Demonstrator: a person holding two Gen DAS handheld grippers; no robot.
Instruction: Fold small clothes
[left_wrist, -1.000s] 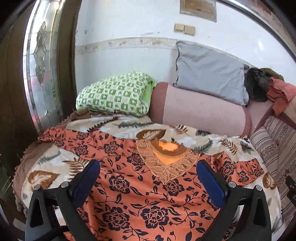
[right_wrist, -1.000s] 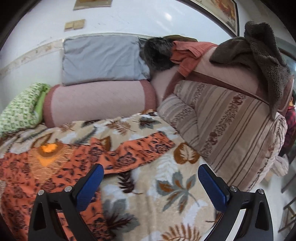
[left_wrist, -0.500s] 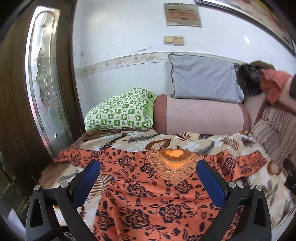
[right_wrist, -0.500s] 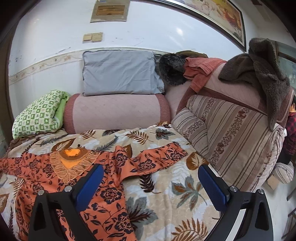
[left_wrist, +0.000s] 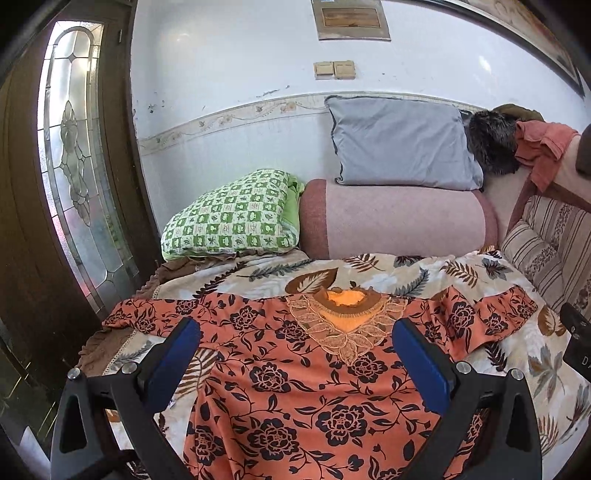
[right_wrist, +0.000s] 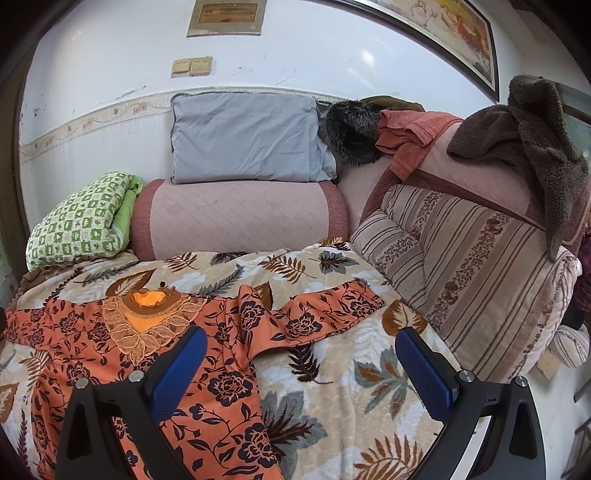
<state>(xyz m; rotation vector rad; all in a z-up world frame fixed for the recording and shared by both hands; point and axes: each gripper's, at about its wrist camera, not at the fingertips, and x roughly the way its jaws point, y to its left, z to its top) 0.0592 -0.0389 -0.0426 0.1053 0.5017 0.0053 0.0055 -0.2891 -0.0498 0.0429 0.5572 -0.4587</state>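
Both views pulled back from orange floral-print blouse (left_wrist: 295, 387), spread flat on leaf-pattern blanket (right_wrist: 332, 398). Left gripper (left_wrist: 295, 354) and right gripper (right_wrist: 301, 363) spread wide, nothing grasped. Folding not yet begun.

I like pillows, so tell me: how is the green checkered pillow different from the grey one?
The green checkered pillow has a green-and-white checked pattern; the grey pillow is plain. The green one lies low at the bed's edge beside the pink bolster; the grey one sits on top of that bolster, leaning on the wall. Both are soft, with neither gripper touching them.
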